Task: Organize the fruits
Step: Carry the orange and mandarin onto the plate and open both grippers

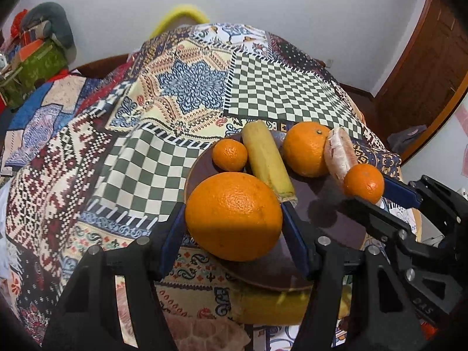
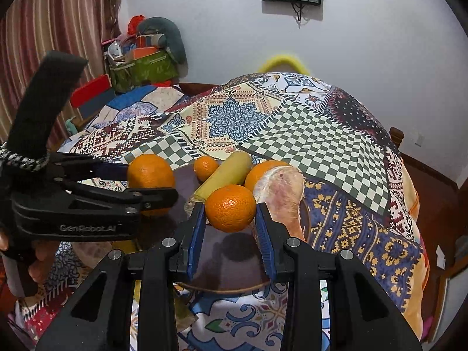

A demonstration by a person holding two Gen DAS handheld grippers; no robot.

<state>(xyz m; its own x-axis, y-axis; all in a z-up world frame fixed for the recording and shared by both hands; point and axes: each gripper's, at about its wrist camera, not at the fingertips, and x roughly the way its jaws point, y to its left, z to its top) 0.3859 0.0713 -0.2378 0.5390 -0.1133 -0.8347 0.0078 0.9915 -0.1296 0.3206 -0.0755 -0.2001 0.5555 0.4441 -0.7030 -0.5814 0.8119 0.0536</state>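
Note:
A dark round plate [image 1: 330,207] [image 2: 234,263] lies on the patterned cloth. My left gripper [image 1: 234,219] [image 2: 146,184] is shut on a large orange [image 1: 234,216] [image 2: 150,175] over the plate's near left rim. My right gripper [image 2: 231,213] [image 1: 377,193] is shut on a small orange [image 2: 230,207] [image 1: 364,182] just above the plate. On the plate lie a tangerine [image 1: 229,155] [image 2: 205,168], a banana [image 1: 267,161] [image 2: 225,174], another large orange [image 1: 305,149] [image 2: 263,172] and a peeled pomelo wedge [image 1: 339,152] [image 2: 285,196].
The table is draped in a patchwork cloth [image 1: 175,117] [image 2: 321,134]. A yellow chair back [image 1: 181,14] stands behind it. A green bag with clutter [image 2: 143,67] sits far left. A wooden door [image 1: 424,58] is at the right.

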